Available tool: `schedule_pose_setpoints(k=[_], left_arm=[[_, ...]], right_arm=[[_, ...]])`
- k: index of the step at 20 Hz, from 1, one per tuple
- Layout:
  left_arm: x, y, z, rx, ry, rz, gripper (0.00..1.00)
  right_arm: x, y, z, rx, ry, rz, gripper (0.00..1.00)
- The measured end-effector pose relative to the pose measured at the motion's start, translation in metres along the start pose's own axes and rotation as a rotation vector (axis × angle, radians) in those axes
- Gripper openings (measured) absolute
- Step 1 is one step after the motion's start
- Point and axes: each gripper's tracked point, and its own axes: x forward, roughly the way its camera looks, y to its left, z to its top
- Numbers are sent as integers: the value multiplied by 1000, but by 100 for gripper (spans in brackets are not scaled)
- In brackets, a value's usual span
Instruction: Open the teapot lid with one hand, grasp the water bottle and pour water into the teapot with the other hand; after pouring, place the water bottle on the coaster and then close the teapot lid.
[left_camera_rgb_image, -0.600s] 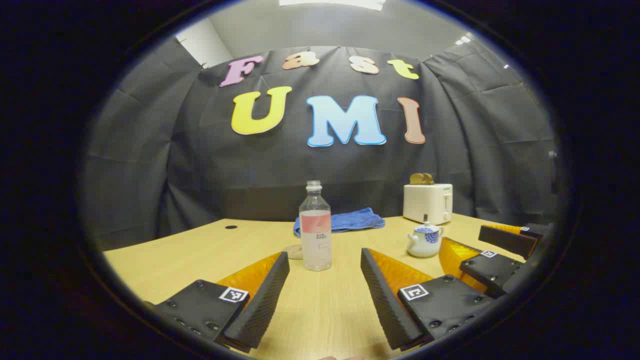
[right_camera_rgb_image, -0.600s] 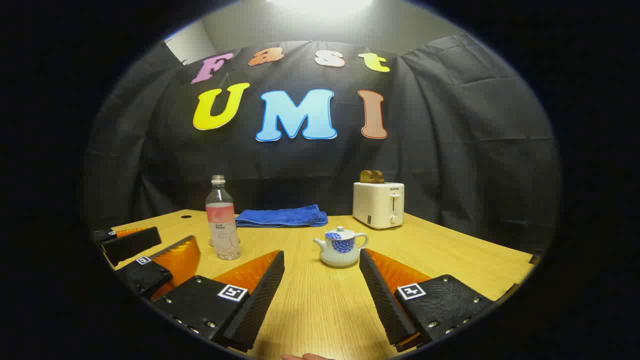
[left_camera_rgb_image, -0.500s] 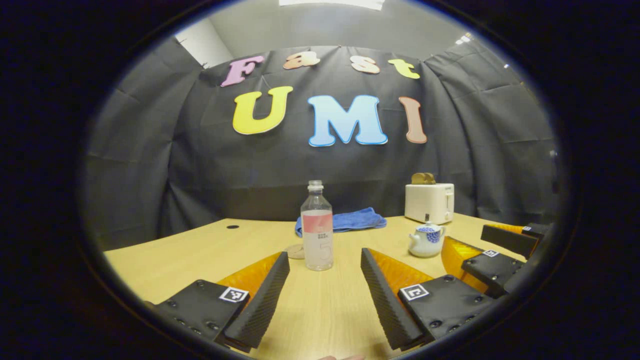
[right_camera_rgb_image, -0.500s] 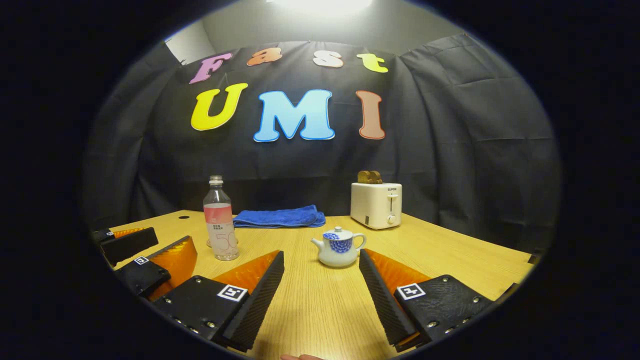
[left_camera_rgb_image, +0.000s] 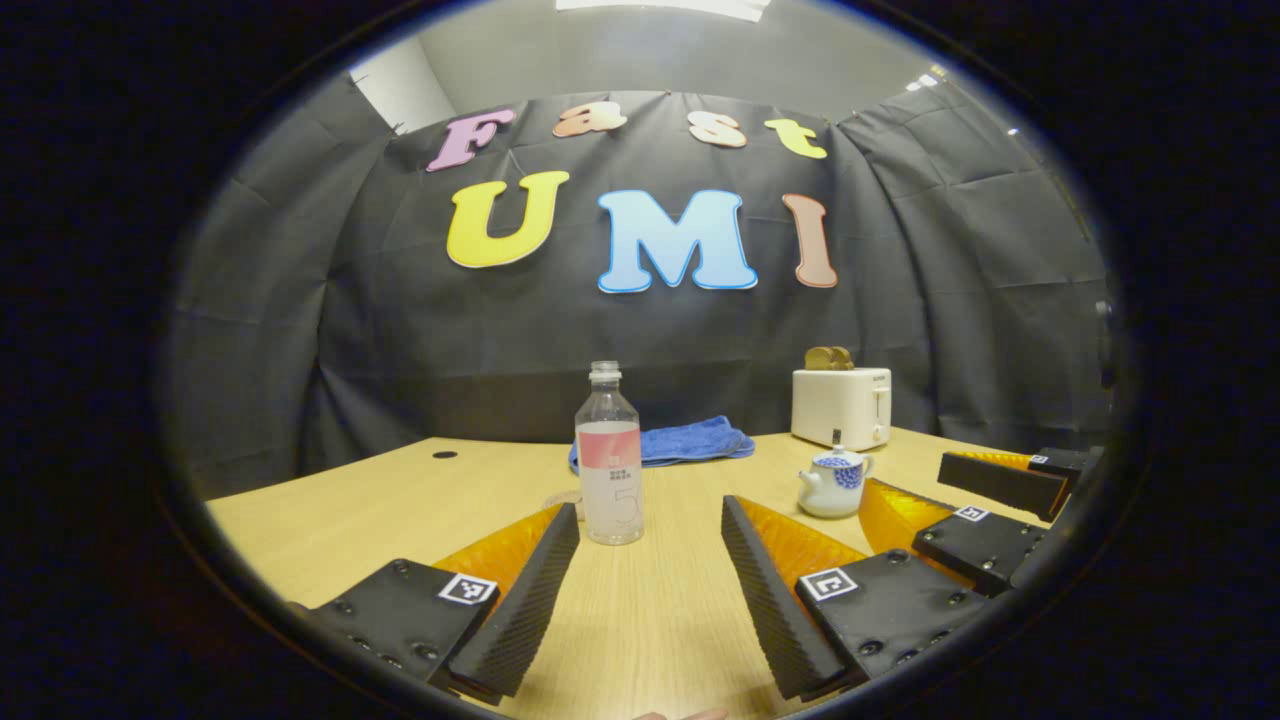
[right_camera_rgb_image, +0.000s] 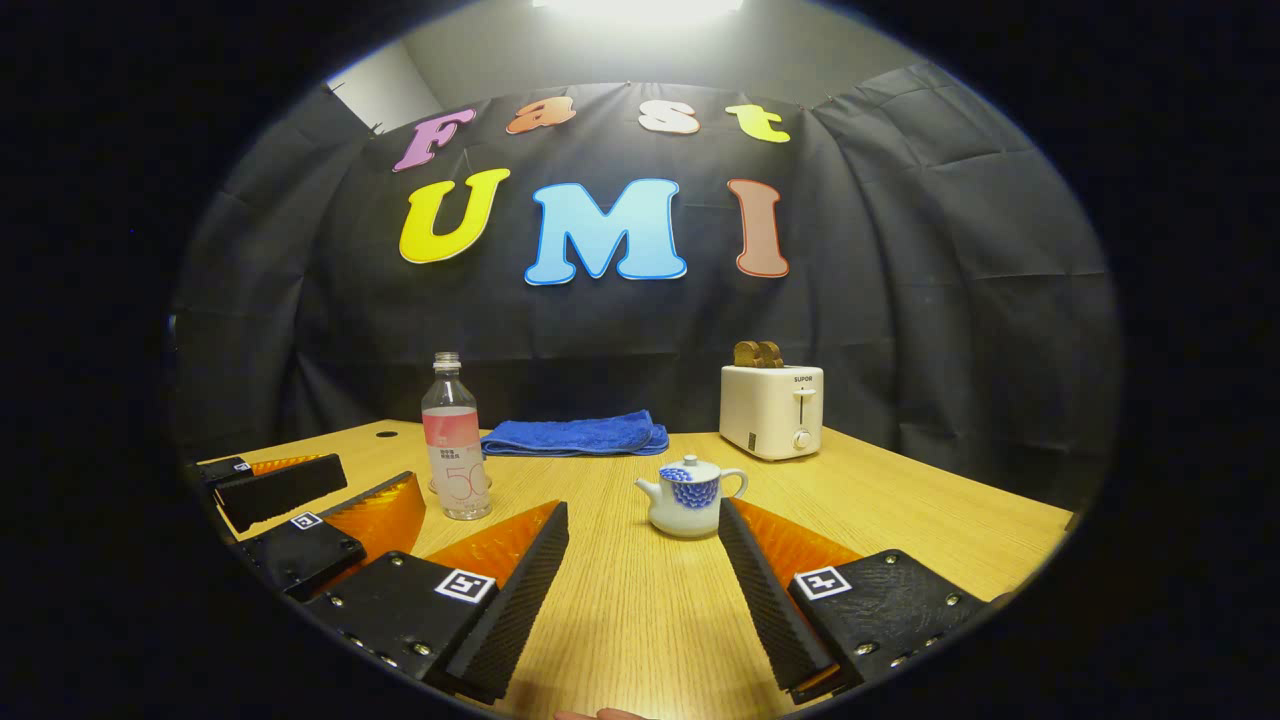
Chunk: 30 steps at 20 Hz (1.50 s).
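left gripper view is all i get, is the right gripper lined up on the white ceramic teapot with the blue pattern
Observer: In the right gripper view, the right gripper is open and the teapot stands ahead of its gap, nearer its right finger, not touched.
Operator: which way do the spout and handle point from there
Observer: In that view, the spout points left, toward the clear plastic water bottle, and the handle points right.
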Motion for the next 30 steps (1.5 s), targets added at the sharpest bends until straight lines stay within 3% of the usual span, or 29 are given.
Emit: schedule_pose_setpoints(k=[3,10,13,19,24,30], left_arm=[[1,3,1,2,4,25,99],[5,-2,-5,-5,4,-20,100],[16,7,15,-9,-29,-9,100],[66,19,34,-8,-41,-16,100],[85,21,44,2,-46,-5,100],[106,27,30,-22,-14,-23,100]], right_arm=[[1,0,0,-6,-1,7,93],[3,1,2,36,-6,16,93],[10,-8,11,28,-35,11,93],[72,-29,36,30,-29,-9,93],[117,-42,23,44,31,-20,93],[153,-48,12,-20,51,-37,93]])
